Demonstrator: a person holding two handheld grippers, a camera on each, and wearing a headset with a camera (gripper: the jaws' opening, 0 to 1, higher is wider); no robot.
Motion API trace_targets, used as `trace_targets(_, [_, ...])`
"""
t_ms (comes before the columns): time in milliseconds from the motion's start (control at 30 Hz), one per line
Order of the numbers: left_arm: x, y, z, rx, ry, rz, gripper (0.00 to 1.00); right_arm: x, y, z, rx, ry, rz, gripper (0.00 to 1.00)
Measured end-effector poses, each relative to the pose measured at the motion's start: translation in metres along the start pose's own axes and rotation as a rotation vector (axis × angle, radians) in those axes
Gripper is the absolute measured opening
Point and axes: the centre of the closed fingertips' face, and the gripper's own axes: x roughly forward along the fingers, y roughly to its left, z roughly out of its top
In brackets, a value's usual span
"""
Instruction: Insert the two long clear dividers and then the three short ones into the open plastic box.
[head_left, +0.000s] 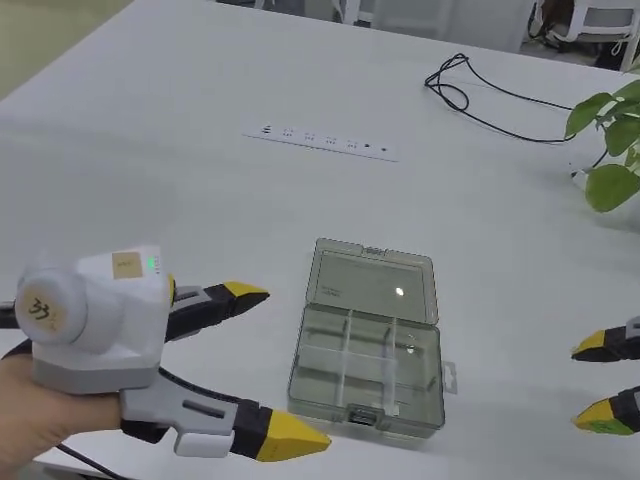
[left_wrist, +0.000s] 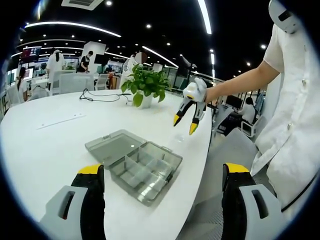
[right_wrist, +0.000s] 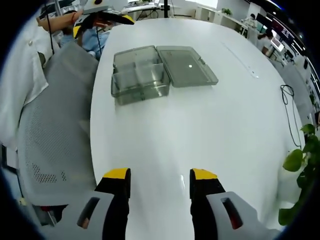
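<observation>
We see a wide white table (head_left: 150, 150). The open plastic box (head_left: 367, 375) lies near its near edge, and its lid (head_left: 372, 282) is folded back flat toward the far side. A green plant (head_left: 610, 140) stands at the far right. The left gripper (head_left: 288, 366) hovers just left of the box without touching it, its claw spread wide and empty. The right gripper (head_left: 582, 385) is well apart on the right, its claw also spread and holding nothing. A white power strip (head_left: 320, 142) and a black cable (head_left: 480, 100) lie far behind. Clear dividers (head_left: 348, 352) stand inside the box and cut it into compartments; we cannot count them surely.
</observation>
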Motion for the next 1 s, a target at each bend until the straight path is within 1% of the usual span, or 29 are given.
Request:
trace_targets(67, [-0.001, 0.001, 0.000, -0.001, 0.000, 0.001, 1.00, 0.006, -0.002, -0.013, -0.008, 0.038, 0.003, 0.49])
trace_targets(133, [-0.001, 0.002, -0.001, -0.003, 0.003, 0.003, 1.00, 0.010, -0.003, -0.023, -0.029, 0.070, 0.007, 0.50])
trace_targets(233, [-0.001, 0.003, -0.001, -0.005, 0.004, 0.005, 1.00, 0.016, -0.006, -0.034, -0.051, 0.108, 0.012, 0.49])
trace_targets(400, [-0.002, 0.004, 0.000, -0.009, 0.003, 0.009, 1.00, 0.025, -0.009, -0.042, -0.077, 0.142, 0.017, 0.48])
trace_targets(533, [-0.001, 0.005, 0.002, -0.011, 0.001, 0.012, 1.00, 0.030, -0.011, -0.050, -0.112, 0.181, 0.021, 0.47])
trace_targets(733, [0.000, 0.005, 0.002, -0.013, 0.003, 0.011, 1.00, 0.031, -0.014, -0.053, -0.120, 0.189, 0.021, 0.45])
trace_targets(833, [0.000, 0.004, 0.003, -0.013, 0.003, 0.011, 1.00, 0.032, -0.015, -0.055, -0.123, 0.192, 0.019, 0.43])
trace_targets(900, [0.000, 0.004, 0.003, -0.012, 0.003, 0.012, 1.00, 0.034, -0.013, -0.055, -0.120, 0.193, 0.024, 0.41])
trace_targets(1000, [-0.002, 0.005, 0.003, -0.014, 0.001, 0.015, 1.00, 0.033, -0.013, -0.055, -0.125, 0.195, 0.017, 0.41])
